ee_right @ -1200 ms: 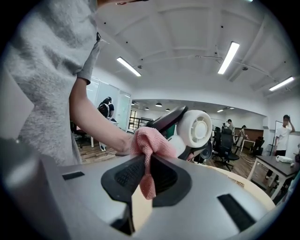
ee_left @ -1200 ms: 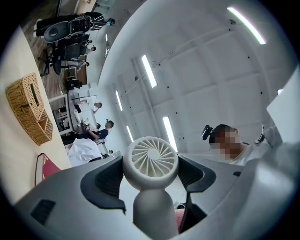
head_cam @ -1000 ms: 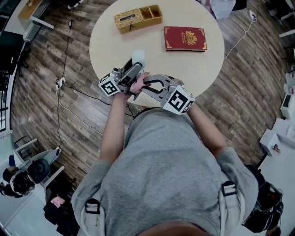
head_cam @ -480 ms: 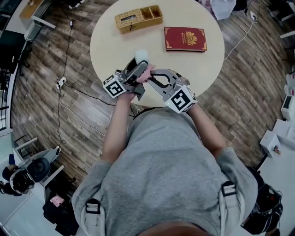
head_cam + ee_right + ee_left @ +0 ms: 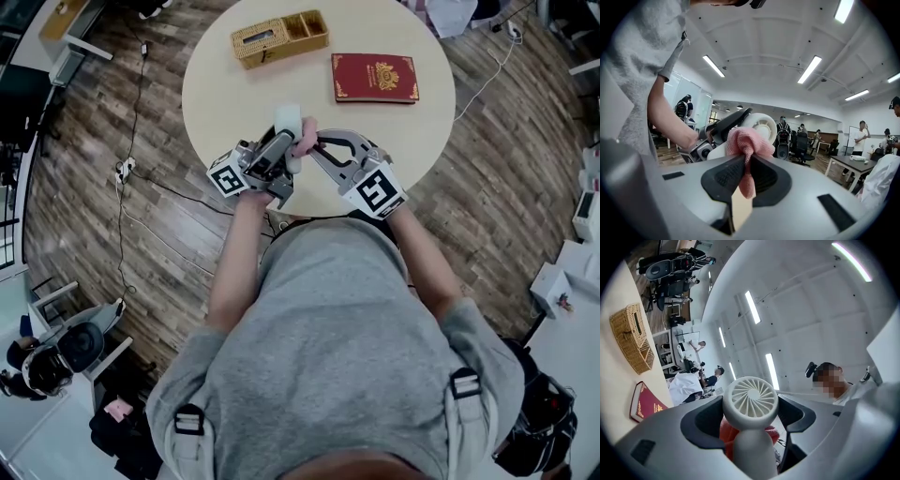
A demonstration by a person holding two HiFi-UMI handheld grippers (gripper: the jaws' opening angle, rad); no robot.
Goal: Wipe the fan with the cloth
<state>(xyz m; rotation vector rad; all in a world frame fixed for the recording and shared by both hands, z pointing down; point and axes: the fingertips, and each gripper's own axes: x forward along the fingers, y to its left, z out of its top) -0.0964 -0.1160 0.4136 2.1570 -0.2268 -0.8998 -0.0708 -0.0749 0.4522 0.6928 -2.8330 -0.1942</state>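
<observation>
A small white hand fan (image 5: pixel 288 122) stands up between the jaws of my left gripper (image 5: pixel 277 148), which is shut on its handle. In the left gripper view the round fan head (image 5: pixel 750 401) faces the camera, with the pink cloth (image 5: pixel 726 439) showing behind the handle. My right gripper (image 5: pixel 314 148) is shut on the pink cloth (image 5: pixel 306 141). It presses the cloth against the fan's side. In the right gripper view the cloth (image 5: pixel 747 145) bunches out of the jaws against the fan (image 5: pixel 763 126), with the left gripper (image 5: pixel 717 133) behind it.
Both grippers hang over the near edge of a round beige table (image 5: pixel 225 89). A wicker box (image 5: pixel 281 37) and a red book (image 5: pixel 375 78) lie at its far side. Cables run over the wooden floor (image 5: pixel 141 178) to the left. People and office chairs stand in the background.
Both grippers have moved farther over the table with the fan and the cloth. The right gripper swung to the right side of the fan, and the cloth slid up toward the fan head.
</observation>
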